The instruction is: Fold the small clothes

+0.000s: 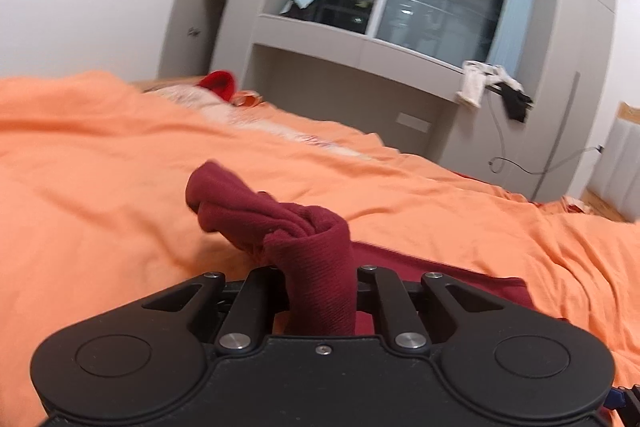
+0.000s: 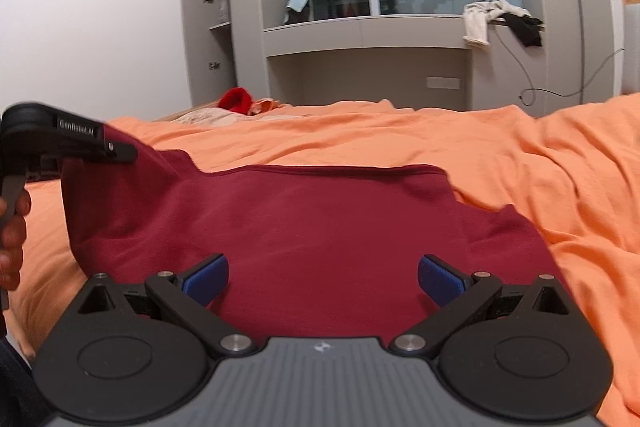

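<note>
Garment (image 2: 304, 227): a dark red piece of clothing, spread mostly flat on the orange bedcover (image 2: 540, 163), its long axis running side to side across my right wrist view — the far edge straight, the near part passing under my right gripper.

Raised corner (image 1: 280, 223): the left end of the garment is bunched into a twisted roll and lifted off the bedcover; the rest trails down from it to the bed.

Left gripper (image 1: 320, 267): jaws closed on that bunched corner — cloth fills the gap between the fingers and spills out ahead of them. From the right wrist view the same gripper (image 2: 120, 151) sits at the garment's upper left, a hand (image 2: 12, 227) on its handle.

Right gripper (image 2: 322, 277): jaws wide apart, blue pads (image 2: 440, 279) on either side of flat cloth, pinching nothing. Whether the pads touch the fabric I cannot tell.

Key relation: the free right end of the garment lies ahead and to the right of my open jaws, so the right hand is the nearer one for it.

Next move, as I judge it: take hold on the right, then carry the left corner across the long axis.

Background: grey window unit (image 2: 360, 35), clothes draped on its ledge.
</note>
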Motion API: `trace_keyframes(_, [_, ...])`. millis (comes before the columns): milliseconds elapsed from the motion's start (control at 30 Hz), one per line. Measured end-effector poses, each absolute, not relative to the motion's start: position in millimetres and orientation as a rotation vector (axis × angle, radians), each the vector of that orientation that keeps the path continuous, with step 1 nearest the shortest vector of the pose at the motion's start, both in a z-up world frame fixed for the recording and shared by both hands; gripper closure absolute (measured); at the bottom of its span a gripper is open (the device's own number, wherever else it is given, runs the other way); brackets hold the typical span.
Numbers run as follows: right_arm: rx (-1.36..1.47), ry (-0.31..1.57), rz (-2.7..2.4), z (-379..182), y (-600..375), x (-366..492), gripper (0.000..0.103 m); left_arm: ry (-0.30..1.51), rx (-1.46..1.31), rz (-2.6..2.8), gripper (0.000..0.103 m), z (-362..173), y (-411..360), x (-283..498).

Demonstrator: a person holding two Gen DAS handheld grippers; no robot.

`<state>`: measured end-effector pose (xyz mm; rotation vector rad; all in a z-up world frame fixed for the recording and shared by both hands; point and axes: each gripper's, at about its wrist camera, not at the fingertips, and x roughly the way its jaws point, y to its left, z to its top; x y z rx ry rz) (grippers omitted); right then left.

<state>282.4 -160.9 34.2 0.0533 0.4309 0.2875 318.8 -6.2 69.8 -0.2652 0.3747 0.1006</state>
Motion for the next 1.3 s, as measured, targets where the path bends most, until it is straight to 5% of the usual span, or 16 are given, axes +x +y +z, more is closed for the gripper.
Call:
trace_keyframes(400, [0.089, 0.379, 0.174, 47.5, -211.5, 270.4, 0.0, 0.334, -0.073, -0.1, 0.092, 90.9, -103.6, 326.4])
trace_keyframes(867, [0.408, 0.434, -0.015, 49.9, -318.0, 286.0, 0.0, 0.406, 0.247, -0.293, 0.088, 19.5, -180.9, 293.6])
trace_keyframes(1200, [0.447, 0.481, 0.012, 41.0, -315.2, 297.3, 0.0, 0.363, 0.311, -0.405, 0.046, 14.1, -186.3, 278.6])
trace_keyframes(1300, [0.456, 0.488, 0.004, 40.9, -316.0, 301.1, 0.0, 0.333, 0.332, -0.449, 0.043, 10.8, -188.7, 278.4])
